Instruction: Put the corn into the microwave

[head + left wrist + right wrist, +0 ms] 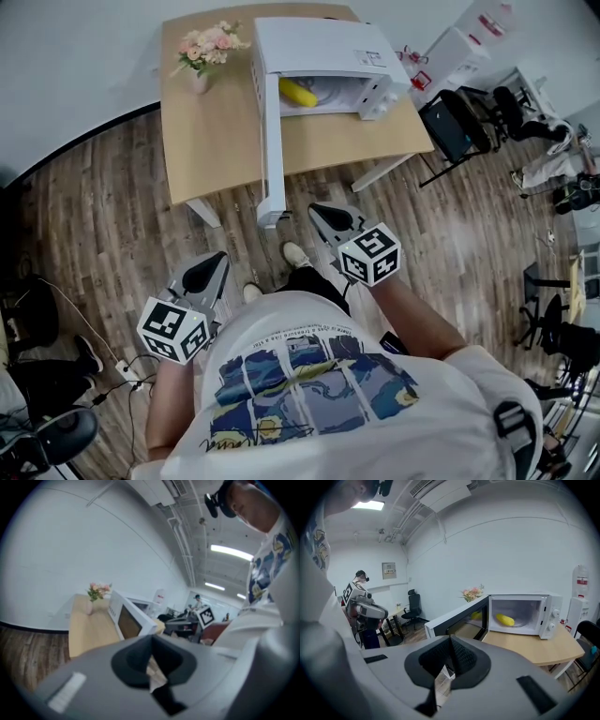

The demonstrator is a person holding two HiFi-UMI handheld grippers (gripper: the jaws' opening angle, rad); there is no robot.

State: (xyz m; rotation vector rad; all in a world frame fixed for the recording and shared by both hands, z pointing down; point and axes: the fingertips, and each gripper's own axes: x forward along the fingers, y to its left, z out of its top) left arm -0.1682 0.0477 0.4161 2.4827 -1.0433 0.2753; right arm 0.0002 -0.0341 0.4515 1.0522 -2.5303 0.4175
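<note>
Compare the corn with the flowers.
Colour: the corn is yellow; the flowers are pink with green leaves.
Pose: the corn lies on its side; the flowers stand upright in a vase.
Place: the corn is inside the open microwave; the flowers are out on the bare table, left of the microwave in the head view.
Shared: the same table carries both.

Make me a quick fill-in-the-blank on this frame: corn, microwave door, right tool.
1. The corn lies ____ the microwave.
2. The microwave door stands ____.
3. The right tool has its jaws ____ with nothing between them.

Missing words: inside; open; shut
</note>
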